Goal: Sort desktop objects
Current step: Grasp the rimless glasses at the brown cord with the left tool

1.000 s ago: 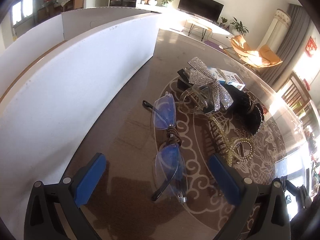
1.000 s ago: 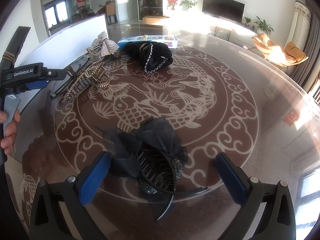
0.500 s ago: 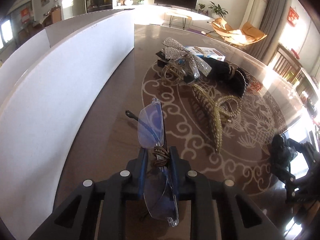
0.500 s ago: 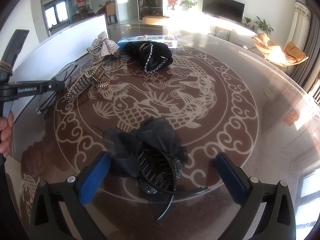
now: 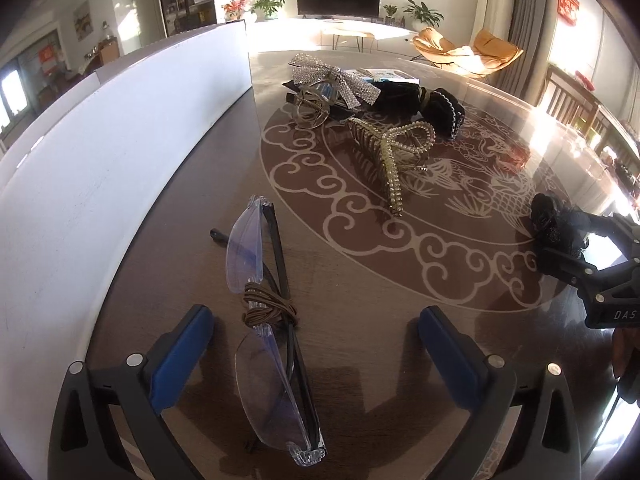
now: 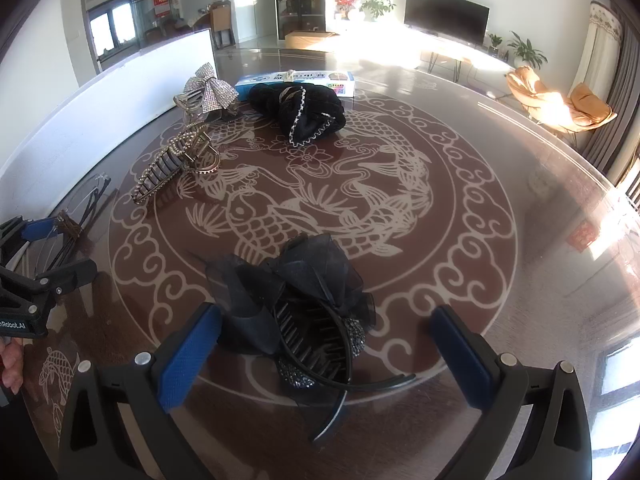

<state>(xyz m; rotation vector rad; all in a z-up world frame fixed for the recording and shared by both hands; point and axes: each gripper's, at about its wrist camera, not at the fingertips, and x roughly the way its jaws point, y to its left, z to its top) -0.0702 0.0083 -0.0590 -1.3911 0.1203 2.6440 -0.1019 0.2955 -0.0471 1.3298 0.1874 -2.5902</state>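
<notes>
Rimless glasses (image 5: 264,312) with a brown hair tie (image 5: 270,312) wound round the bridge lie on the table between the open fingers of my left gripper (image 5: 316,354), untouched. A gold claw clip (image 5: 386,156), a silver sequin bow clip (image 5: 334,78) and a black fabric piece (image 5: 424,100) lie farther off. My right gripper (image 6: 332,356) is open around a black gauze bow hair clip (image 6: 304,304) lying on the table. The glasses also show at the left of the right wrist view (image 6: 80,216).
A white panel (image 5: 120,140) runs along the table's left side. A blue-and-white box (image 6: 296,80) lies behind the black fabric (image 6: 300,114). The round table (image 6: 460,160) has a fish pattern; its edge curves round at the right.
My left gripper was open, shut on the glasses at the bridge half a second ago, and has opened again; the glasses now lie between its fingers. My right gripper has not moved.
</notes>
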